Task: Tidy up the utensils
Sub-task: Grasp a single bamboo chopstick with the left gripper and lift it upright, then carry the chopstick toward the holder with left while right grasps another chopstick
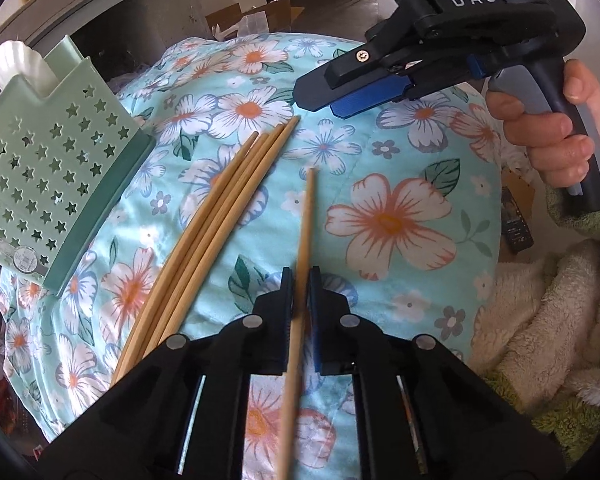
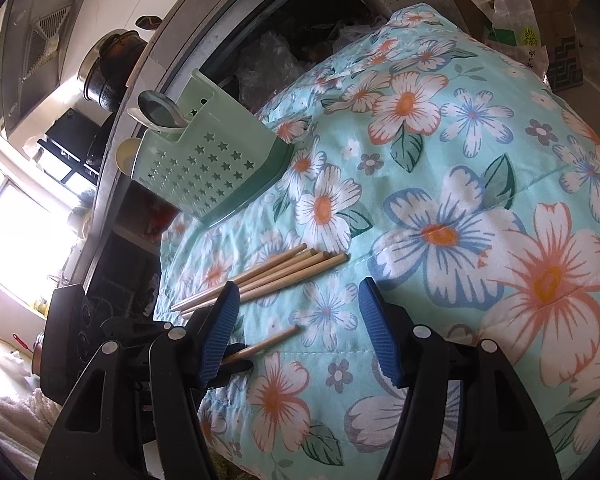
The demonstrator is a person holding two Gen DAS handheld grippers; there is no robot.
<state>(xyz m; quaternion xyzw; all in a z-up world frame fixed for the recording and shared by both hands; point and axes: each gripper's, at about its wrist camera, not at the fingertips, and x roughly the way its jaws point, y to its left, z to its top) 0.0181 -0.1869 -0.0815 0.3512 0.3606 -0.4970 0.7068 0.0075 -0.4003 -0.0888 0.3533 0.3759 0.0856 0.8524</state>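
My left gripper [image 1: 299, 280] is shut on a single wooden chopstick [image 1: 305, 220] and holds it over the floral cloth [image 1: 400, 216]. It also shows in the right wrist view [image 2: 268, 342]. Several more chopsticks [image 1: 220, 204] lie side by side on the cloth, left of the held one; they also show in the right wrist view [image 2: 276, 274]. A green utensil holder [image 1: 48, 172] with star holes stands at the far left; in the right wrist view [image 2: 208, 168] it holds spoons [image 2: 156, 114]. My right gripper [image 2: 296, 332] is open and empty above the cloth, and also shows in the left wrist view [image 1: 332, 100].
The cloth covers a rounded, cushion-like mound. A grey counter edge [image 2: 148, 92] runs behind the holder. Cardboard boxes and a plastic bag [image 2: 516, 32] lie at the far right. Fluffy cream fabric [image 1: 552, 320] lies right of the mound.
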